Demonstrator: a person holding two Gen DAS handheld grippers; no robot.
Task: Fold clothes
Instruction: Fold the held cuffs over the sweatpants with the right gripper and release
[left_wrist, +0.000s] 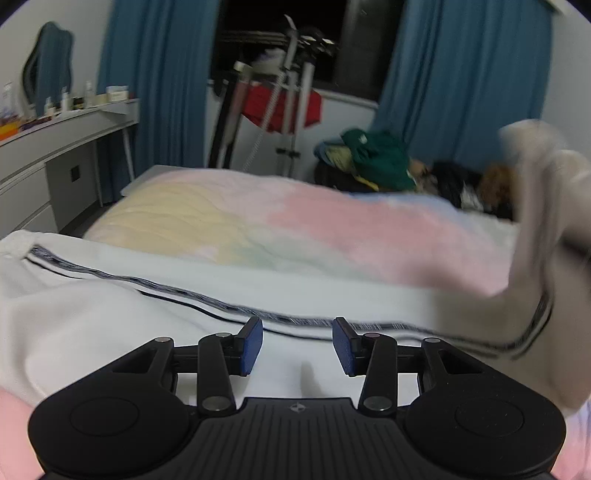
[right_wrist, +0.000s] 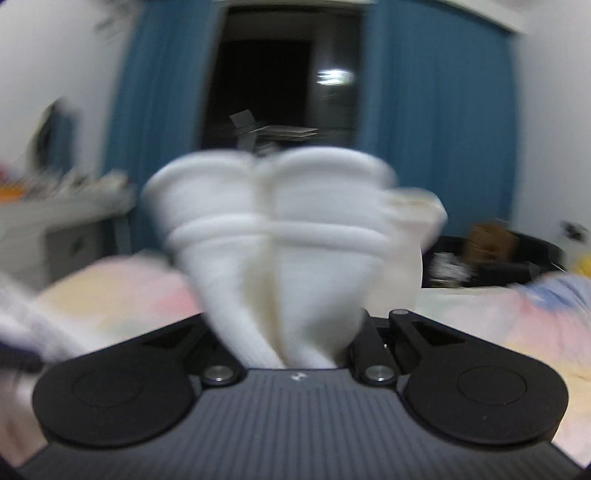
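A white garment (left_wrist: 110, 317) with a grey-black side stripe lies spread on the bed in the left wrist view. Its right end (left_wrist: 539, 236) is lifted off the bed and looks blurred. My left gripper (left_wrist: 297, 343) hovers just over the white cloth near the stripe, open, with nothing between its blue pads (left_wrist: 252, 344). In the right wrist view a bunched fold of the same white cloth (right_wrist: 280, 236) rises out of my right gripper (right_wrist: 295, 343), which is shut on it. The cloth hides that gripper's fingertips.
The bed carries a pastel pink, yellow and blue blanket (left_wrist: 288, 221). A pile of green and dark clothes (left_wrist: 373, 158) lies at its far right. A grey desk (left_wrist: 55, 147) stands left, a metal rack with a red cloth (left_wrist: 284, 107) by the blue curtains (left_wrist: 162, 77).
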